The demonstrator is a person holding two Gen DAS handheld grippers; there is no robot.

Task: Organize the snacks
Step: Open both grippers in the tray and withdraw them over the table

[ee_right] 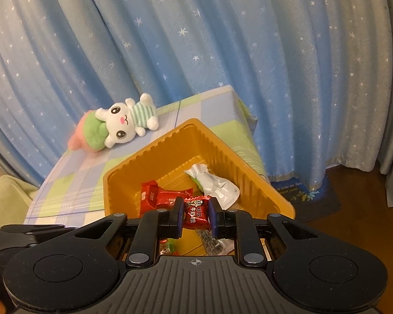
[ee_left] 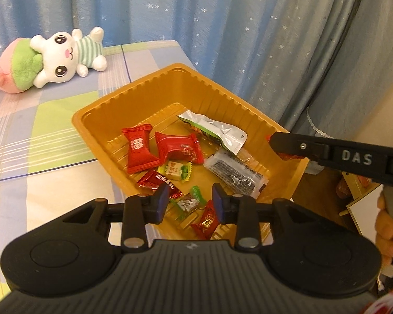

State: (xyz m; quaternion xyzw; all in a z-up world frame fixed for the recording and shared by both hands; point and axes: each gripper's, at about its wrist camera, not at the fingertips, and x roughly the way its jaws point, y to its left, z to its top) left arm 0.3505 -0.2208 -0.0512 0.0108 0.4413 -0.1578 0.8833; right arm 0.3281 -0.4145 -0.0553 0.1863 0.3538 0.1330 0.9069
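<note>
An orange plastic tray [ee_left: 133,96] on the checked tablecloth holds several wrapped snacks: two red packets [ee_left: 140,154], a silver and green pouch [ee_left: 217,130], a clear pack with dark contents [ee_left: 235,172] and small candies. My left gripper [ee_left: 190,191] hangs open over the tray's near end, above a green-wrapped candy [ee_left: 190,204] that its pads do not touch. My right gripper [ee_right: 196,204] is shut on a small red candy [ee_right: 196,214] above the tray [ee_right: 149,162]. From the left wrist view, the right gripper [ee_left: 271,142] reaches in over the tray's right rim.
A white plush toy [ee_left: 65,55] with a pink and green cushion lies at the table's far left. A blue star-patterned curtain [ee_right: 222,52] hangs close behind. The table ends just right of the tray, with wooden floor [ee_right: 353,222] below. A person's hand [ee_left: 387,225] holds the right gripper.
</note>
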